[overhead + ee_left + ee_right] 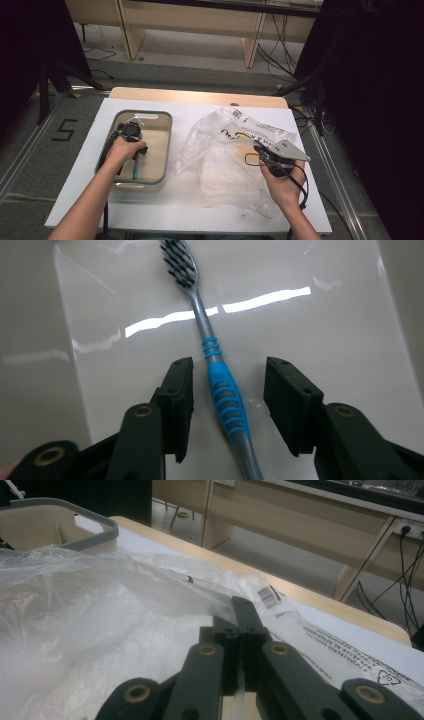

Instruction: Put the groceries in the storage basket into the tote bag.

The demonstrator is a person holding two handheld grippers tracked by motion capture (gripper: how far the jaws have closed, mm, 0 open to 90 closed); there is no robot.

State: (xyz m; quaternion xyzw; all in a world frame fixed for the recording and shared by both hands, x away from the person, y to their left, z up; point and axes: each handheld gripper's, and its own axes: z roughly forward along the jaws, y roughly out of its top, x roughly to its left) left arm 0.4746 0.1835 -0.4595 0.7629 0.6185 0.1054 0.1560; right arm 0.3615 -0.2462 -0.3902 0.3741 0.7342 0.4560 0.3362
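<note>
- Toothbrush (220,375) lies flat on the bottom of the beige tray (168,131), which stands at the left part of the white counter (190,210) in the high view; its bristle head points to the upper edge of the left gripper view and the blue grip is in the lower middle.
- Left hand-held gripper (227,407) hangs over the tray with its jaws wide open, one on each side of the blue grip, and neither jaw touches the handle.
- Right hand-held gripper (239,630) has its jaws pressed together on a fold of the clear plastic bag (225,150), which spreads crumpled in the middle and right part of the counter in the high view.
- Something white seems to be inside the bag, but I cannot tell what it is.
- My judgement of progress: the bag is already held at its edge and the toothbrush is not yet gripped, so the work is at an early stage.
- What is left, as I judge it: to close the left jaws on the blue grip, to lift the toothbrush out of the tray, and probably to bring it to the bag; whether the bag mouth is open enough I cannot tell.
</note>
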